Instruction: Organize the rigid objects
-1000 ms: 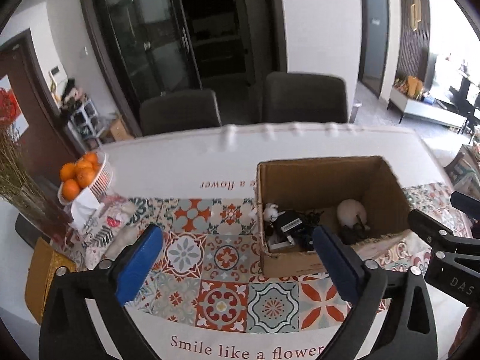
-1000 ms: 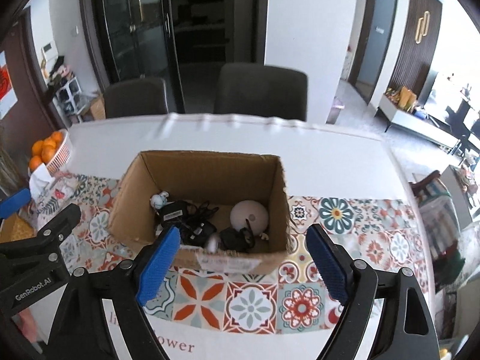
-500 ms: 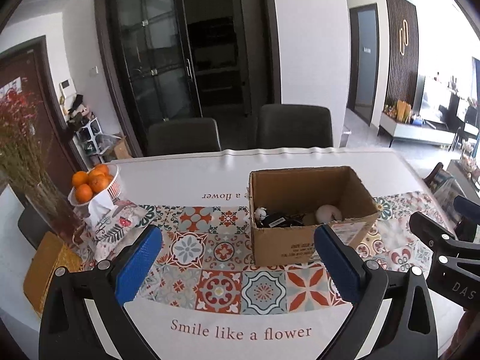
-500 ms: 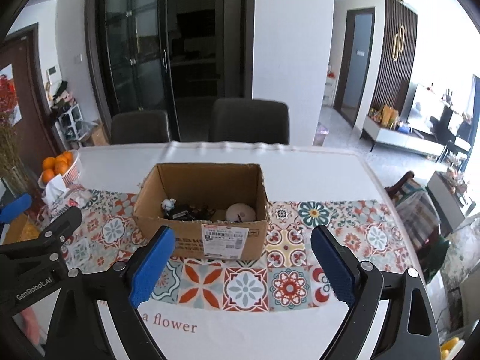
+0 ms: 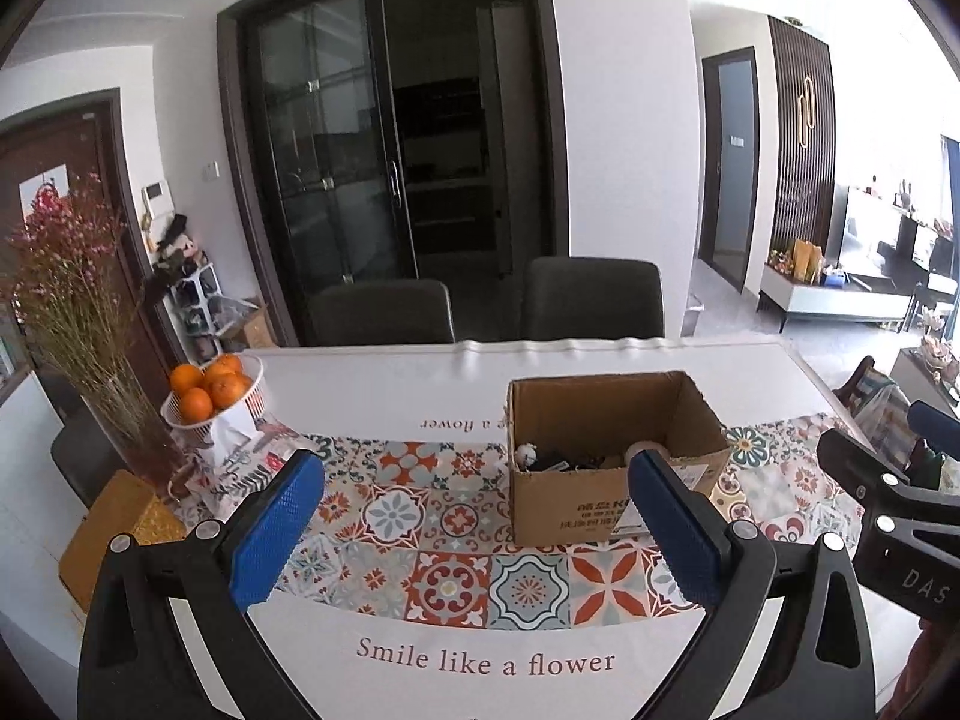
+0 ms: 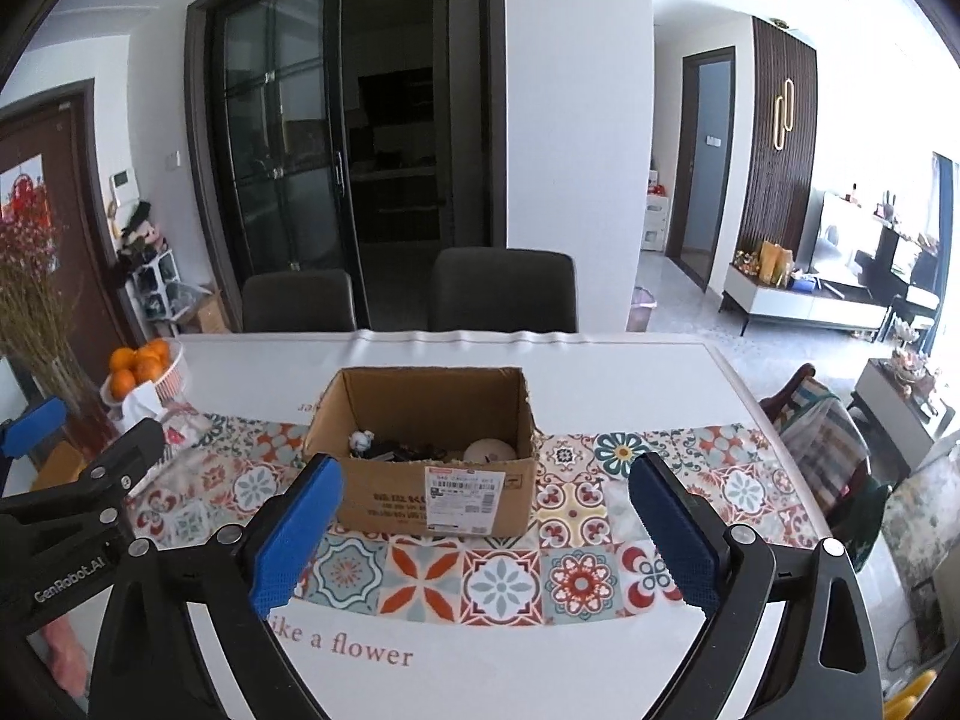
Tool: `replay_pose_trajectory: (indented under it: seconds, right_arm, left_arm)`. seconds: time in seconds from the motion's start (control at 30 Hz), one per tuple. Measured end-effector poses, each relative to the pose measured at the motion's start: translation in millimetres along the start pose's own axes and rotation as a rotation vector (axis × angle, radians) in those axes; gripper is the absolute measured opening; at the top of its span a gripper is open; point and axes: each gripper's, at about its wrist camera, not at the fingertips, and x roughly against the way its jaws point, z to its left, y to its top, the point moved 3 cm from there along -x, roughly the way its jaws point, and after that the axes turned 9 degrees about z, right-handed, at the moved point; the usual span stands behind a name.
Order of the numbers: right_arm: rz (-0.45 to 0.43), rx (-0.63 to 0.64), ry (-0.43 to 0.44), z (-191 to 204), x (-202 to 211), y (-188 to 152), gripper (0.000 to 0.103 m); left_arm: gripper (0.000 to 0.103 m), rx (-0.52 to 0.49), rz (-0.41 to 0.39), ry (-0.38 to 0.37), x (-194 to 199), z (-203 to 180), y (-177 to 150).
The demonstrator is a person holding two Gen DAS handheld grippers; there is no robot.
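We hold the left gripper (image 5: 474, 522) and right gripper (image 6: 483, 525) level above the table's (image 6: 630, 384) near edge, both spread wide, nothing gripped. Cardboard box (image 6: 420, 498) sits mid-table, objects inside.

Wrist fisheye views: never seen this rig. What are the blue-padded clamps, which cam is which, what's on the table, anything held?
No robot arm here. A person holds a two-finger gripper in each hand, and each gripper has a fisheye camera looking forward along its fingers. The blue pads are the fingertips.

One picture is from the left gripper; the other is from the right gripper. Each camera also catches the other gripper at its edge.

Both are open and hold nothing, hovering at the near side of the table.

On the patterned tablecloth stands an open cardboard box holding a white round object, a small white figure and dark items too tangled to identify. At the left are a basket of oranges and a vase of dried flowers.
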Motion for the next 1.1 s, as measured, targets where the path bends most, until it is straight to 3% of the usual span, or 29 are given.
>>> replay_pose_trajectory:
  seconds: [0.37, 1.1]
  right_arm:
    - [-0.052, -0.002, -0.004, 4.4, 20.7, -2.2, 0.099]
    - [-0.063, -0.003, -0.010, 0.2, 25.8, -1.2, 0.099]
  left_arm:
    - [0.103, 0.009, -0.030, -0.012, 16.5, 2.8, -1.7]
    - [0.103, -0.007, -0.049, -0.009, 24.3, 1.1, -3.2]
